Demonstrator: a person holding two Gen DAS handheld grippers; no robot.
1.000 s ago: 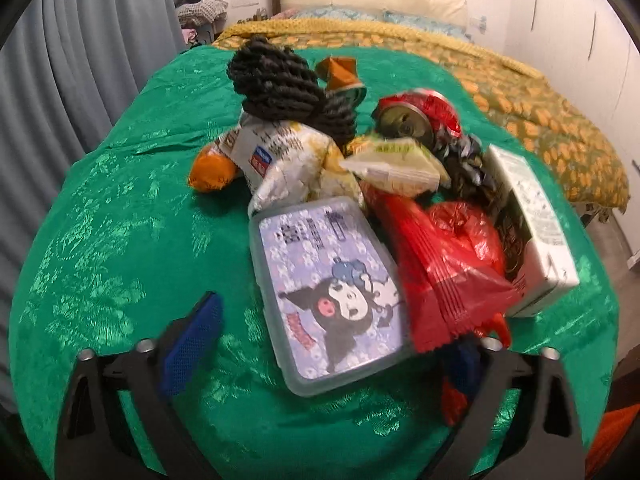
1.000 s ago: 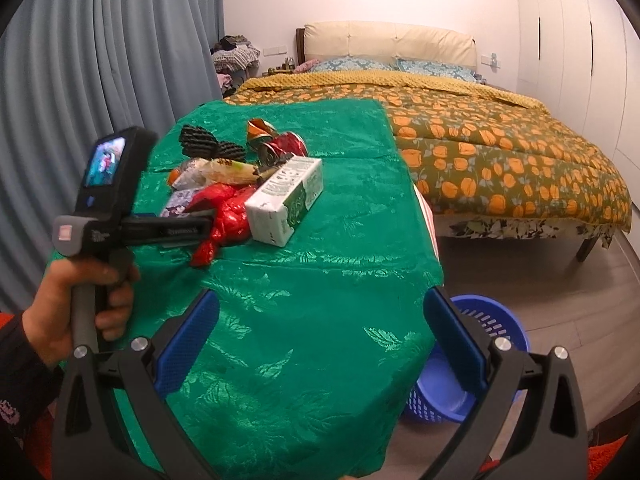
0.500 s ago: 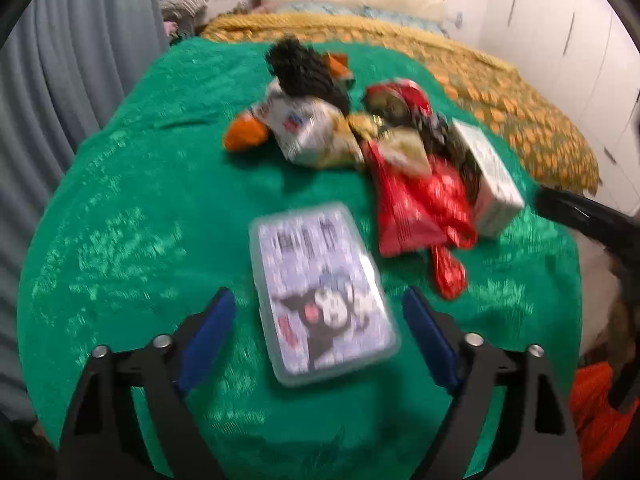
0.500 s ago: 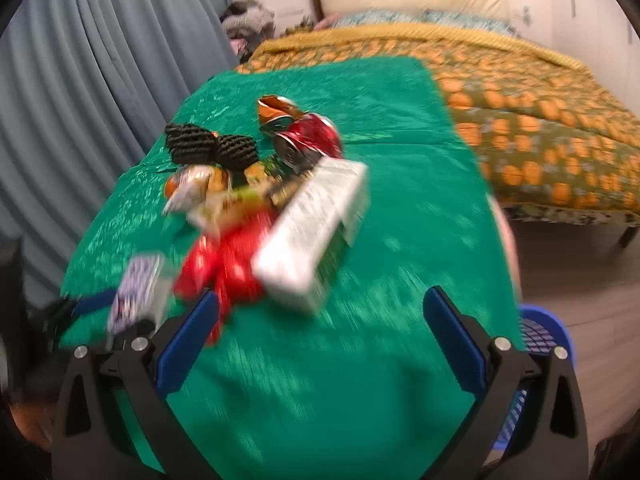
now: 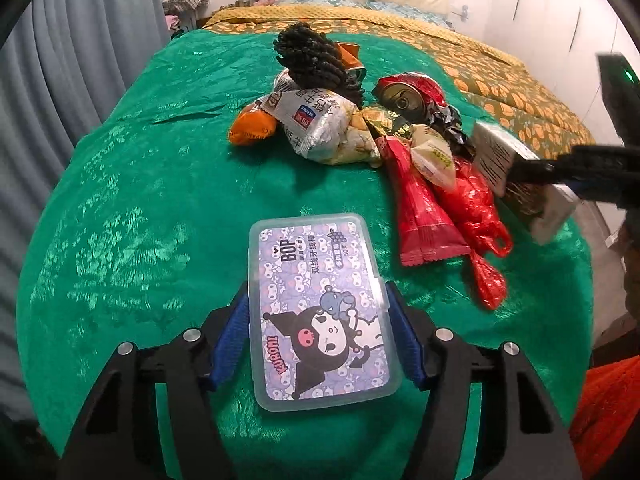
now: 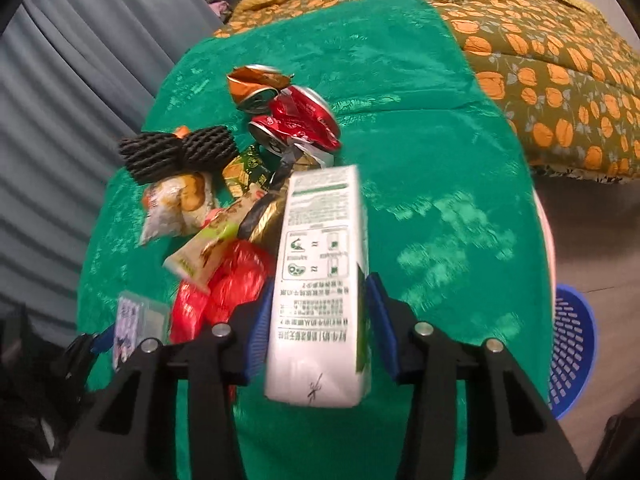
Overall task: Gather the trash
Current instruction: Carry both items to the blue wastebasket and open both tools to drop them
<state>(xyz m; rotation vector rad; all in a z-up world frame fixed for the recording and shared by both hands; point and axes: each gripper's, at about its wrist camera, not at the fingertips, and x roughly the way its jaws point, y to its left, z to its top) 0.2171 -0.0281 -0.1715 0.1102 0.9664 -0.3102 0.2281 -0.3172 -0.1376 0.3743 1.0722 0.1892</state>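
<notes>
A pile of trash lies on a green cloth-covered table (image 5: 160, 184): red wrappers (image 5: 436, 208), a silver snack bag (image 5: 320, 120), a crushed red can (image 5: 408, 88) and black foam nets (image 5: 312, 56). My left gripper (image 5: 320, 332) is shut on a clear plastic box with a purple cartoon label (image 5: 320, 312). My right gripper (image 6: 320, 312) is shut on a white and green carton (image 6: 324, 264), which also shows in the left wrist view (image 5: 516, 176). The box also shows at the left in the right wrist view (image 6: 132, 320).
A blue plastic basket (image 6: 572, 340) stands on the floor to the right of the table. A bed with an orange-patterned cover (image 6: 560, 40) lies behind the table. Grey curtains (image 5: 60, 60) hang along the left side.
Both grippers moved in toward the pile and closed, the left on the plastic box and the right on the carton.
</notes>
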